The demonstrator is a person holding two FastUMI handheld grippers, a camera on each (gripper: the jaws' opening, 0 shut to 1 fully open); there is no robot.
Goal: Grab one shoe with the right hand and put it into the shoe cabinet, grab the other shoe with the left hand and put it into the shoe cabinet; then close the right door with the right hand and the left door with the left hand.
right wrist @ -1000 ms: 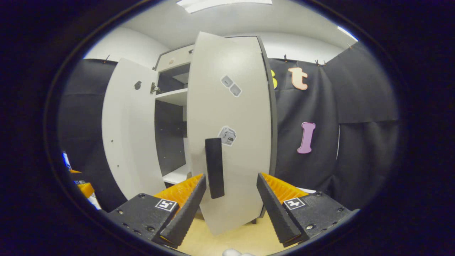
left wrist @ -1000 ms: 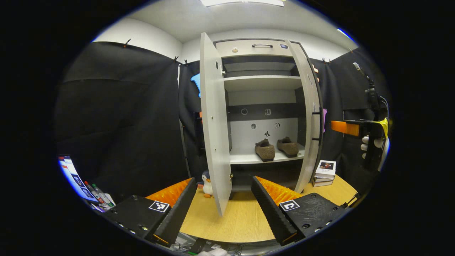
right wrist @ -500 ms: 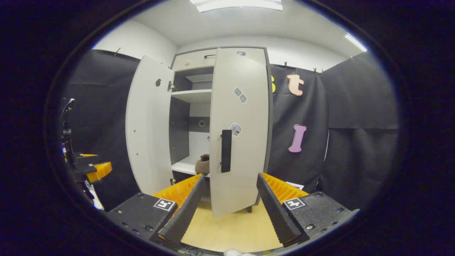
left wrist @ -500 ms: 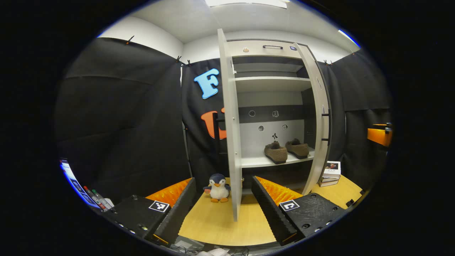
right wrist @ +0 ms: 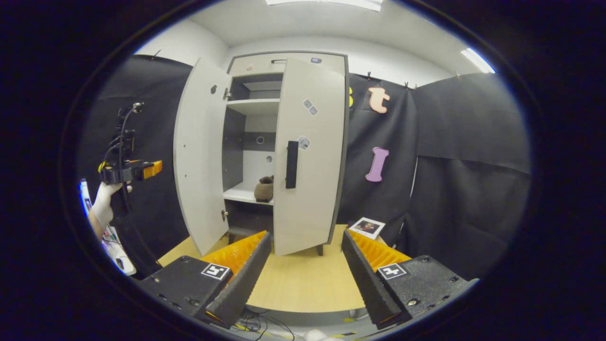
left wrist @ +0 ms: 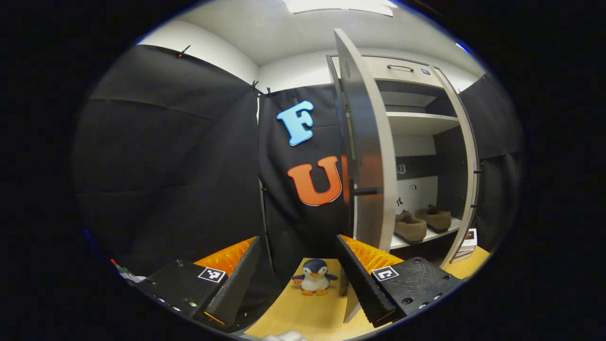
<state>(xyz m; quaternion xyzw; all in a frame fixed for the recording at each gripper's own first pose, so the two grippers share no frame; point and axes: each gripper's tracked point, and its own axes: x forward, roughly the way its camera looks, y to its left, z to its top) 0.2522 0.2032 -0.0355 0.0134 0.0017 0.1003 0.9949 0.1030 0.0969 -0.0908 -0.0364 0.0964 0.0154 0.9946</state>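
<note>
Light wooden table (right wrist: 303,284) carried the shoe cabinet (right wrist: 265,151), a toy penguin (left wrist: 314,277) near the left door's foot, and a small stack of books (left wrist: 466,239) just beside the cabinet's right side. Inside, the lower white shelf (left wrist: 428,235) held two brown shoes (left wrist: 421,225) side by side.

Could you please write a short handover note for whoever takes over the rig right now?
Left tool: open, empty, beside the left door.
Right tool: open, empty, facing the right door.
Both shoes sit on the cabinet's lower shelf: done.
Right door is partly shut, left door wide open.
Left to do: close the right door with the right tool, then the left door with the left.
</note>
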